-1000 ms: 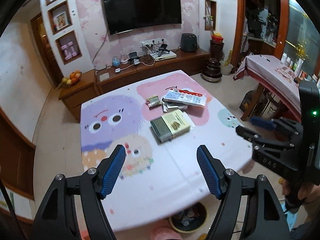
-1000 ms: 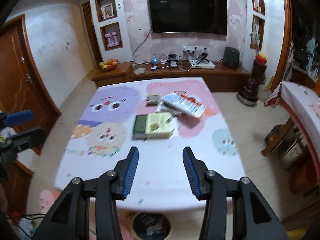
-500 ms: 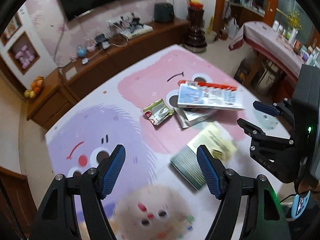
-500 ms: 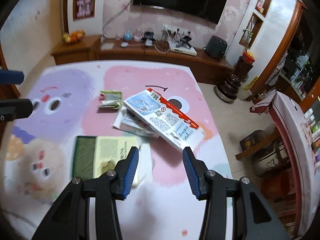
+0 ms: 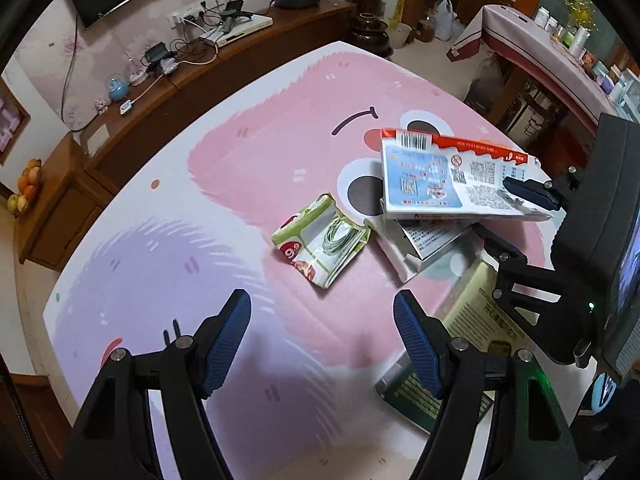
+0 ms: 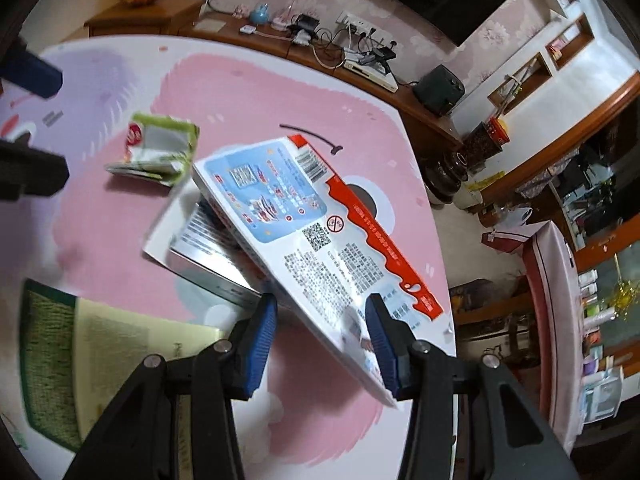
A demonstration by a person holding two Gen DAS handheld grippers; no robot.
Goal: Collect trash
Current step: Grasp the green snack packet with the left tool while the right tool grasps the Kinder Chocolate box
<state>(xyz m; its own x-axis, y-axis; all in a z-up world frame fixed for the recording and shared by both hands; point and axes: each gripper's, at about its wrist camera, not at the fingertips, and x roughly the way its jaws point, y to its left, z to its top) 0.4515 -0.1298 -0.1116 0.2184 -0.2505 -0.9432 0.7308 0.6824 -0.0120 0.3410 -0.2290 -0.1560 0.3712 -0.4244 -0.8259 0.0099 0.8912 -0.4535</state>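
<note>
Worktop (image 5: 224, 208) carries a pink and purple cartoon cloth with four bits of trash on it. I see my left gripper (image 5: 322, 340) hovering over the cloth, fingers spread wide with nothing between them; the green wrapper (image 5: 320, 242) lies flat just ahead of them. My right gripper (image 6: 322, 332) is at the near corner of the red-and-white box (image 6: 316, 236), one blue finger (image 6: 262, 332) under or beside the box edge and the other at the printed top face; fingers are apart and I cannot tell whether either pad touches the box. That box sits tilted, its far end propped on a grey-white carton (image 6: 208, 252) underneath. Green-and-yellow box (image 6: 100, 344) lies flat on the cloth near the front edge, left of the right gripper. Wrapper (image 6: 154, 152) sits apart from the stack, beyond it on the left.
</note>
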